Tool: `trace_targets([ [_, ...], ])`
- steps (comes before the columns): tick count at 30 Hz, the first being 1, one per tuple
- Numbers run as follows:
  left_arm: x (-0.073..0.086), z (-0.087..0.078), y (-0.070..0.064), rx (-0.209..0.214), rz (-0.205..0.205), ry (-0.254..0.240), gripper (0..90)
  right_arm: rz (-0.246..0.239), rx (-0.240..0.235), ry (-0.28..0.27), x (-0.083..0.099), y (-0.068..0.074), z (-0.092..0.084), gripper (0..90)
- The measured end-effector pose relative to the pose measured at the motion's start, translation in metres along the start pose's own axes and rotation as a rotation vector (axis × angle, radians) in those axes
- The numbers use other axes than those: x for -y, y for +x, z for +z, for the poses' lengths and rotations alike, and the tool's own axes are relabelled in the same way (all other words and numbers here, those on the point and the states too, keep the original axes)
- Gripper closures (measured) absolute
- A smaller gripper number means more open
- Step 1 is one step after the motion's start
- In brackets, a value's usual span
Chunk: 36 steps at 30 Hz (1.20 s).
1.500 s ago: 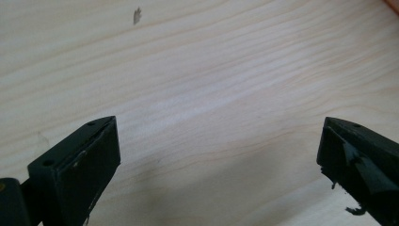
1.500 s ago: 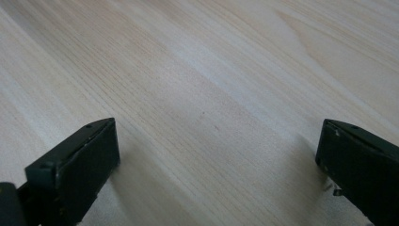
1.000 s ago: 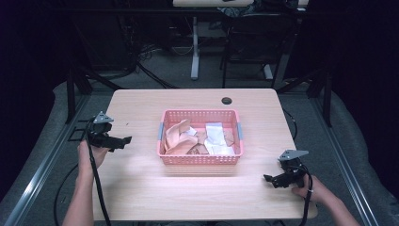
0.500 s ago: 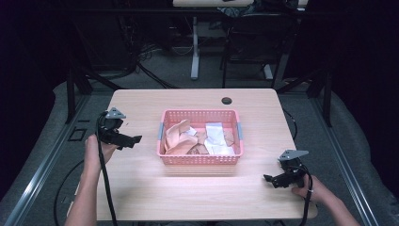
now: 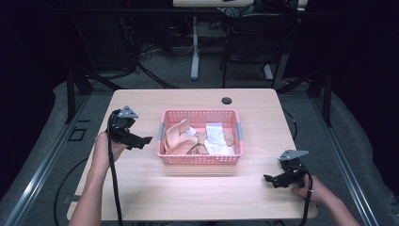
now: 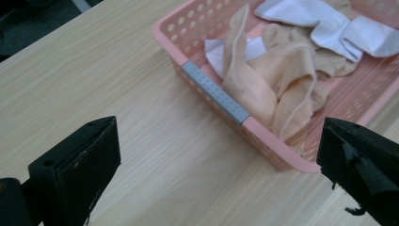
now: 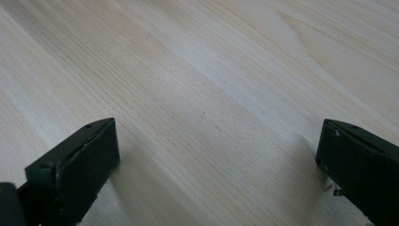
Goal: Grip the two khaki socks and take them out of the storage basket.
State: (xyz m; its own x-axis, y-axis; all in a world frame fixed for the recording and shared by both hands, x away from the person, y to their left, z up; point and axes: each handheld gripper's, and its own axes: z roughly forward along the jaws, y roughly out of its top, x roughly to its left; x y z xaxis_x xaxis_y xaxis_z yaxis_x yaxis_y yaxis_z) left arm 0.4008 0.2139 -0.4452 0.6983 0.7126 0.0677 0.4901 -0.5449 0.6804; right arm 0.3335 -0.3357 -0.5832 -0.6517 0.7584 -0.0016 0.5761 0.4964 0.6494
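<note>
A pink plastic basket (image 5: 200,158) sits mid-table, holding tan socks (image 5: 178,141) and white socks (image 5: 217,137). My left gripper (image 5: 141,140) hovers just left of the basket, open, jaws pointing at its left wall. In the left gripper view the basket's rim (image 6: 214,94) with its grey handle lies ahead, a tan sock (image 6: 268,89) draped at the near corner and a white sock (image 6: 324,23) farther in. My right gripper (image 5: 273,180) rests low at the table's front right, open over bare wood (image 7: 202,103).
The wooden table (image 5: 141,193) has a dark cable hole (image 5: 227,100) near its far edge. Cables trail from both grippers off the front edge. Dark floor, table legs and a chair stand beyond the far side.
My left gripper has moved right and a little forward, from the table's left edge to just beside the basket. The right gripper has stayed put.
</note>
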Motion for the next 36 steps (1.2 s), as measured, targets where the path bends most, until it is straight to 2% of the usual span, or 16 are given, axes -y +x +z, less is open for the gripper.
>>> trace_targets([
  [3, -0.006, 0.006, -0.006, 0.035, 0.008, -0.005, 0.0, -0.001, 0.003, 0.001, 0.000, 0.000, 0.000, 0.0],
  [16, -0.025, 0.033, -0.030, 0.090, 0.069, 0.036, 0.0, -0.001, 0.000, 0.000, 0.000, 0.000, 0.000, 0.0],
  [23, -0.028, 0.056, -0.045, 0.116, 0.106, 0.093, 4.3, 0.000, 0.001, 0.000, 0.000, 0.000, 0.000, 0.0],
  [31, -0.031, 0.069, -0.057, 0.160, 0.130, 0.095, 16.4, -0.001, 0.004, 0.001, 0.000, 0.000, 0.000, 0.0],
  [34, -0.032, 0.073, -0.058, 0.170, 0.131, 0.107, 26.2, 0.000, 0.001, 0.000, 0.000, 0.000, 0.000, 0.0],
  [36, -0.032, 0.075, -0.057, 0.157, 0.125, 0.104, 33.9, -0.001, 0.003, 0.001, 0.000, 0.000, 0.000, 0.0],
])
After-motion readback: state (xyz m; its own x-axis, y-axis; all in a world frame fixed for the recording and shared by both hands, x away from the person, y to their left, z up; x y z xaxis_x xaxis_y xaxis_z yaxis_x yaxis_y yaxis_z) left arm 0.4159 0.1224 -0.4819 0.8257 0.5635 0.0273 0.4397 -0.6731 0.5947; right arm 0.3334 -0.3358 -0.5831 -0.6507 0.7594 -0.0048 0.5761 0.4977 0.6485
